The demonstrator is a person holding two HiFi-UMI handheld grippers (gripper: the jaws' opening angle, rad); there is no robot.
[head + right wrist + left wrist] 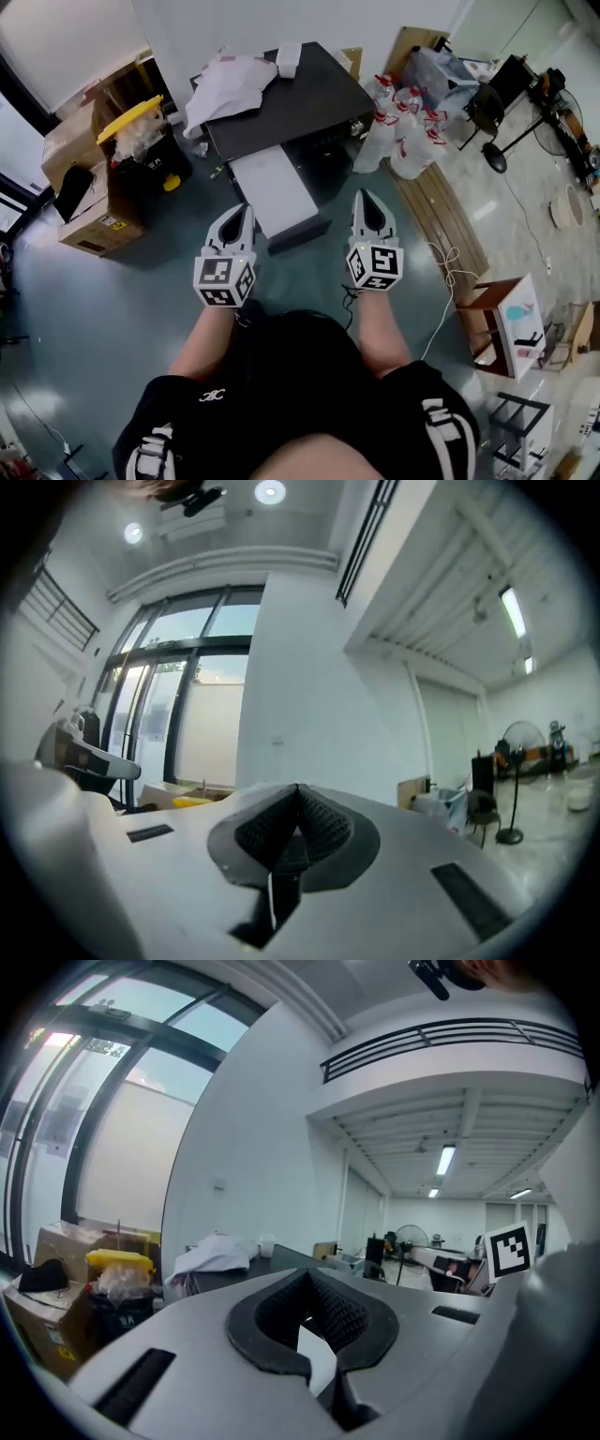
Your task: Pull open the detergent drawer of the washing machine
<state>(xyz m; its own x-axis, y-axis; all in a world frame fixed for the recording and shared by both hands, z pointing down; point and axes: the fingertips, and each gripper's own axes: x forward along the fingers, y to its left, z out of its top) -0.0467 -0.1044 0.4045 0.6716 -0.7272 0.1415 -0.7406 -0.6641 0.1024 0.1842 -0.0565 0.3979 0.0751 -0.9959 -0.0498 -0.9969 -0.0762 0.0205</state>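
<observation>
Seen from above in the head view, the washing machine [291,103] has a dark top with a white cloth [225,84] and a small white container [289,58] on it. A white panel [274,192] juts from its front toward me; I cannot tell whether it is the detergent drawer. My left gripper [246,210] [306,1275] is shut and empty, just short of the panel's left side. On the panel's right, my right gripper [364,194] [297,787] is shut on nothing. Both point level toward the machine without touching it.
Cardboard boxes [89,202] and a black bin with a yellow lid [131,117] stand at the left. White jugs with red caps [403,131] and a wooden board [441,220] lie to the right of the machine. A white cable [445,272] and a small stand [497,319] are further right.
</observation>
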